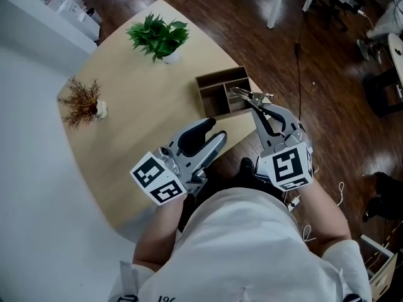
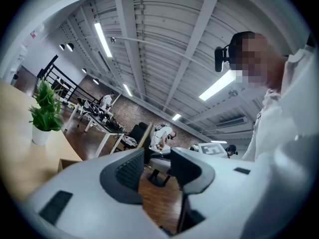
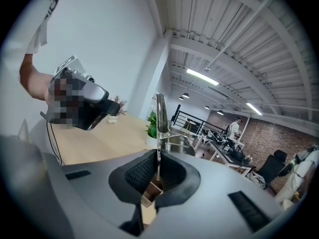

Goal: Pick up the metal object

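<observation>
Metal object [image 3: 160, 113] sits clamped in the right claw [image 3: 158, 169] above the box [image 1: 220, 78] at the right edge of the table [image 1: 145, 106]; so thin a grip could let it slip. Left claw [image 2: 157, 168] gapes empty.

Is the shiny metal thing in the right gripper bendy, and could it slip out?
Probably not bendy: the metal object sticks straight up from the right gripper without drooping. It might slip, since its surface looks smooth and only its thin lower end sits between the jaws. It looks slim, so likely light.
</observation>
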`<state>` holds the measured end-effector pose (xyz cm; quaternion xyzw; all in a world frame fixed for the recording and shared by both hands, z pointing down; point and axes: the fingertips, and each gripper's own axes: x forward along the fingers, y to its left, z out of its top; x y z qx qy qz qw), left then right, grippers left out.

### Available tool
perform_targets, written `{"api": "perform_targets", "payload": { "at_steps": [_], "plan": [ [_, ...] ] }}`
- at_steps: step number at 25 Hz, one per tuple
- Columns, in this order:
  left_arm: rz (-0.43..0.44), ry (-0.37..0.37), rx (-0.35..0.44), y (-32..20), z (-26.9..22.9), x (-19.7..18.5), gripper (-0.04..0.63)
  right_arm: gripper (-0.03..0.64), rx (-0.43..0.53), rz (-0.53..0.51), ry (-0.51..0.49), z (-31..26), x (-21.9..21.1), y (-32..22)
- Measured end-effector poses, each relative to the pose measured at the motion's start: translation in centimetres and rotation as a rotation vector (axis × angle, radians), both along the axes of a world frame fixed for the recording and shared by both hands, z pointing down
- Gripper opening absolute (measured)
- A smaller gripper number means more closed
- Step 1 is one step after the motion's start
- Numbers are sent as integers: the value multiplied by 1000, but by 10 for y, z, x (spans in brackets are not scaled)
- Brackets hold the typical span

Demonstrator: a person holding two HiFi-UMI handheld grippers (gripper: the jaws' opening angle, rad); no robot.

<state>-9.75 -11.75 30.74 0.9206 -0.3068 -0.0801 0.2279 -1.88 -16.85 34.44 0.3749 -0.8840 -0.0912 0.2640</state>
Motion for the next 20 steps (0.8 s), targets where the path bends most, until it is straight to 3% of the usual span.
{"api": "perform_targets", "payload": {
  "at_steps": [20],
  "plan": [
    [11, 17, 24, 17, -20, 4, 149, 5, 12, 54, -54, -26, 35, 20]
  ]
}}
